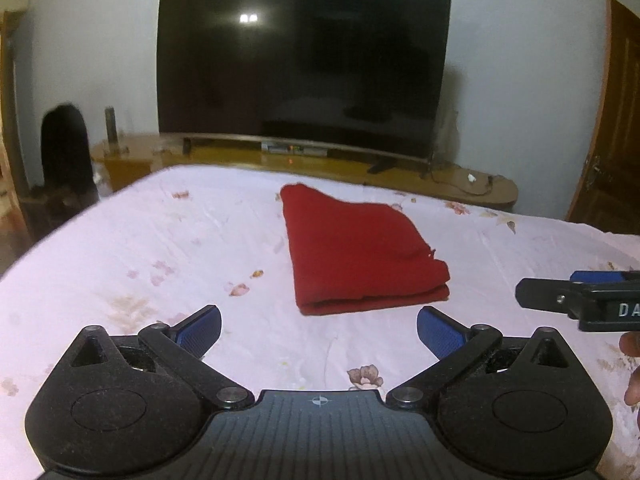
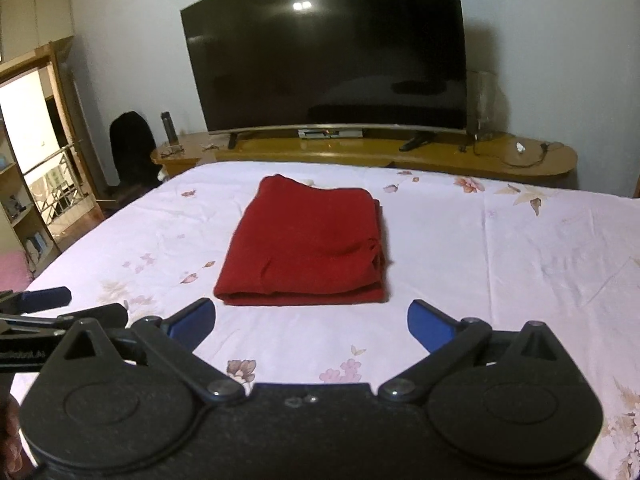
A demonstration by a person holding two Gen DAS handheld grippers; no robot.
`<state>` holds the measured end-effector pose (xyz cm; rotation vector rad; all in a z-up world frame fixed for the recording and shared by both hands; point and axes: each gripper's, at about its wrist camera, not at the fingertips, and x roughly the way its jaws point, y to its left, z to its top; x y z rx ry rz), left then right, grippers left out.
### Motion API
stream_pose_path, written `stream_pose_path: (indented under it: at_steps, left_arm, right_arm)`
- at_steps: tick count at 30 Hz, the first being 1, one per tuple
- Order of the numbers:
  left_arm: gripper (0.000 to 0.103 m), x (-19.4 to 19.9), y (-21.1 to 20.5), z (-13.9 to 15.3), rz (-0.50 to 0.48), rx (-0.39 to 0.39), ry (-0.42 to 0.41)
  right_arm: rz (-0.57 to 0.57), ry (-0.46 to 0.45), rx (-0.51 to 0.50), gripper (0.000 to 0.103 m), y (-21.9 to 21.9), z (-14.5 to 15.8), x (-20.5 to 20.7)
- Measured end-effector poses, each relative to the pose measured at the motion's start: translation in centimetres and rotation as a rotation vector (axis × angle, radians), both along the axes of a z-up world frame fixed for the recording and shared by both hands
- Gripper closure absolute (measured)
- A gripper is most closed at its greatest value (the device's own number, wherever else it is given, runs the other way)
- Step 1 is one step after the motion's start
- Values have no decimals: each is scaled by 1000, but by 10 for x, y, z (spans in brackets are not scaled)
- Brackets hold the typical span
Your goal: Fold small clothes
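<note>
A red garment lies folded into a flat rectangle on the white floral bedsheet; it also shows in the right wrist view. My left gripper is open and empty, held just short of the garment's near edge. My right gripper is open and empty, also just short of the near folded edge. The right gripper's fingers show at the right edge of the left wrist view. The left gripper's fingers show at the left edge of the right wrist view.
A large dark television stands on a long wooden cabinet beyond the bed's far edge. A dark chair and a shelf unit stand at the left. A wooden door is at the right.
</note>
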<state>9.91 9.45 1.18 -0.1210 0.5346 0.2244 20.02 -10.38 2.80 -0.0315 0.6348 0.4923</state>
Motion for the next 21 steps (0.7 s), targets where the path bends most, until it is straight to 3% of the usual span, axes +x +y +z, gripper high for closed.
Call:
stream_pose_path:
  at_steps: [8,21]
  left_arm:
    - [0,-32,-23,9,19,16,-13]
    - [0,-44,-44,19,-8,14,-38]
  right_arm:
    - [35,-39,-26,1,-8,5,-33]
    - [20,-78,-16,1,-28,18,-55]
